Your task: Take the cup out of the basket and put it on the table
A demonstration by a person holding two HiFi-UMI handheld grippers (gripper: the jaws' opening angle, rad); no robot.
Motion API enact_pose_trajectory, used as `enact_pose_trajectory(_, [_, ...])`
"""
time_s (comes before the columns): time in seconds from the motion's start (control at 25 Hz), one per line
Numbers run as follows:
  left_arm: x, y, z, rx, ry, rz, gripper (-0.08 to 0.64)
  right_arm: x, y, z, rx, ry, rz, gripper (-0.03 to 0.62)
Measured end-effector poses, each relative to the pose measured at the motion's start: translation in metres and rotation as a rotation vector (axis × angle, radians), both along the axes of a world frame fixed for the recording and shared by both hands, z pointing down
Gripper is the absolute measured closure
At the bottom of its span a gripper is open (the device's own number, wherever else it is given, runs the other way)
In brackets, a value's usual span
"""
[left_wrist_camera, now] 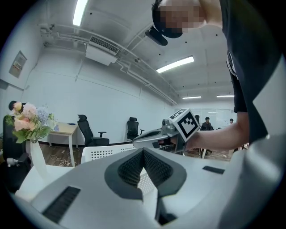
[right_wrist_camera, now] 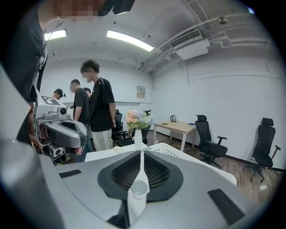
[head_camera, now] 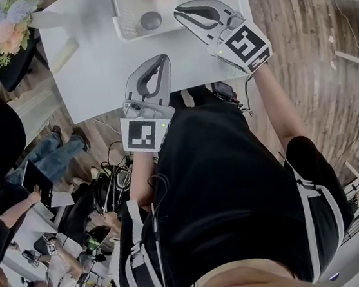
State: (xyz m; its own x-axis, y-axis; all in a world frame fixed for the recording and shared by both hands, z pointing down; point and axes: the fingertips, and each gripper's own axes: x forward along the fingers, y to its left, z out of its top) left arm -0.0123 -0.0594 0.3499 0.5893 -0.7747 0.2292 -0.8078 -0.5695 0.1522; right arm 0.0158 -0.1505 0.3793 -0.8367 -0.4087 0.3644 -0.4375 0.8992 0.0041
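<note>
Cup (right_wrist_camera: 139, 191) small, white, rim up; left tool (left_wrist_camera: 143, 151), right tool (right_wrist_camera: 142, 153) both closed.

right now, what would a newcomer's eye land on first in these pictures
Two grey grippers stand out first: the left gripper above the near edge of the white table, the right gripper over the white basket at the far edge, both with jaws shut. Next come the dark round thing lying in the basket and the pastel flowers at the table's far left corner.
</note>
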Motion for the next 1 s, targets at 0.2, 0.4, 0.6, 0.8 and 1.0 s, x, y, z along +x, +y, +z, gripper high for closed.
enact_pose_trajectory(0.2, [-0.013, -0.006, 0.005, -0.015, 0.009, -0.003, 0.54, -0.019, -0.028, 0.023, -0.014, 0.077, -0.032, 0.572])
enact_pose_trajectory(0.4, [-0.027, -0.011, 0.008, -0.011, -0.002, 0.001, 0.54, -0.042, -0.055, 0.068, -0.09, 0.169, -0.066, 0.499])
enact_pose_trajectory(0.6, [-0.041, -0.014, 0.012, -0.016, 0.002, -0.009, 0.54, -0.058, -0.072, 0.12, -0.164, 0.29, -0.129, 0.498])
enact_pose_trajectory(0.8, [-0.054, -0.013, 0.015, -0.027, 0.005, -0.03, 0.54, -0.073, -0.072, 0.156, -0.254, 0.385, -0.246, 0.498])
enact_pose_trajectory(1.0, [-0.061, -0.015, 0.02, -0.038, -0.001, -0.04, 0.54, -0.083, -0.064, 0.193, -0.291, 0.489, -0.338, 0.499])
